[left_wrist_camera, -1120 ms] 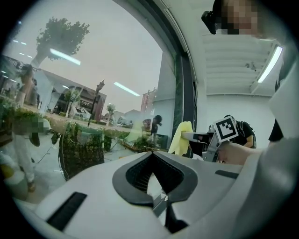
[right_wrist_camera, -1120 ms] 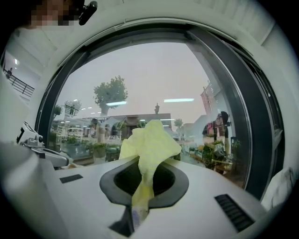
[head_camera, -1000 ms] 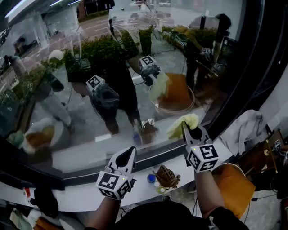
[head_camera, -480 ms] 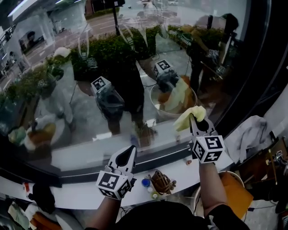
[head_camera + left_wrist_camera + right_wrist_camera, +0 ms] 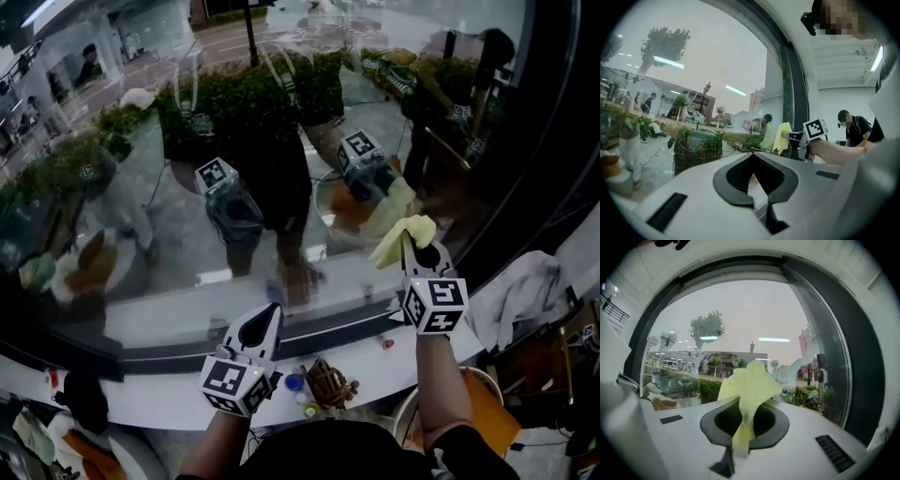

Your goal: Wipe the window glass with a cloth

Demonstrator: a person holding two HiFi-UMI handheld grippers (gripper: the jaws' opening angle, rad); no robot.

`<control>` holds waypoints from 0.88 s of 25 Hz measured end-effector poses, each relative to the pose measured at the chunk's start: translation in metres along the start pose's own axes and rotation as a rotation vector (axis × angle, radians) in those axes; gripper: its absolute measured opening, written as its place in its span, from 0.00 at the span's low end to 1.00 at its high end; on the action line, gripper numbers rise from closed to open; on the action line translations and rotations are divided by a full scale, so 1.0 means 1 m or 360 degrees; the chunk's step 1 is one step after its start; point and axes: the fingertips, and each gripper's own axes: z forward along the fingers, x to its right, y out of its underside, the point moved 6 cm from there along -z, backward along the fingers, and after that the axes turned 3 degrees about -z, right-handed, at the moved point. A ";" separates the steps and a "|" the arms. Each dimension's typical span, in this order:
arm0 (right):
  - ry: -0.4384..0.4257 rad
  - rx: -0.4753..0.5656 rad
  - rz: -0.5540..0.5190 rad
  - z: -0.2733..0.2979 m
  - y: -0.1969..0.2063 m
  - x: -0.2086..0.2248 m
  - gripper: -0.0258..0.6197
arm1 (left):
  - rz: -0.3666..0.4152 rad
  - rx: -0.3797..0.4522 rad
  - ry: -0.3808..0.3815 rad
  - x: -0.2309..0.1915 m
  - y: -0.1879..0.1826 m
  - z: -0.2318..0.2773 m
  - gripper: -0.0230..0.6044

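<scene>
The window glass (image 5: 281, 141) fills the upper head view and mirrors both grippers. My right gripper (image 5: 414, 248) is shut on a pale yellow cloth (image 5: 401, 236), which bunches above the jaws close against the lower right of the pane. In the right gripper view the cloth (image 5: 749, 383) rises out of the closed jaws of the right gripper (image 5: 745, 404) in front of the glass (image 5: 740, 315). My left gripper (image 5: 272, 317) hangs lower, over the sill, shut and holding nothing. The left gripper view shows its own closed jaws (image 5: 753, 159) and, beyond them, the cloth (image 5: 783, 137).
A white sill (image 5: 169, 398) runs under the glass with a blue cap (image 5: 293, 382) and a brown bundle (image 5: 329, 382) on it. The dark window frame (image 5: 539, 159) stands at right, a white rag (image 5: 525, 281) beside it. A person (image 5: 851, 129) stands in the room behind.
My right gripper has carried the yellow cloth up and a little to the right along the glass. The left gripper has stayed where it was.
</scene>
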 end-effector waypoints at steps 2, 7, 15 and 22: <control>0.0002 0.0001 -0.0019 0.004 -0.001 -0.001 0.11 | -0.0005 0.0002 -0.0017 -0.001 0.000 0.000 0.05; 0.0026 0.0019 -0.0040 0.005 -0.003 0.000 0.11 | -0.0013 0.0003 -0.0052 -0.001 0.001 -0.002 0.05; 0.0050 0.0033 -0.0031 0.006 -0.003 0.003 0.11 | -0.0034 -0.0011 -0.0069 -0.005 0.010 -0.008 0.05; 0.0108 -0.0001 -0.0019 0.005 -0.003 0.004 0.11 | -0.0012 -0.0055 -0.0046 -0.004 0.010 -0.021 0.05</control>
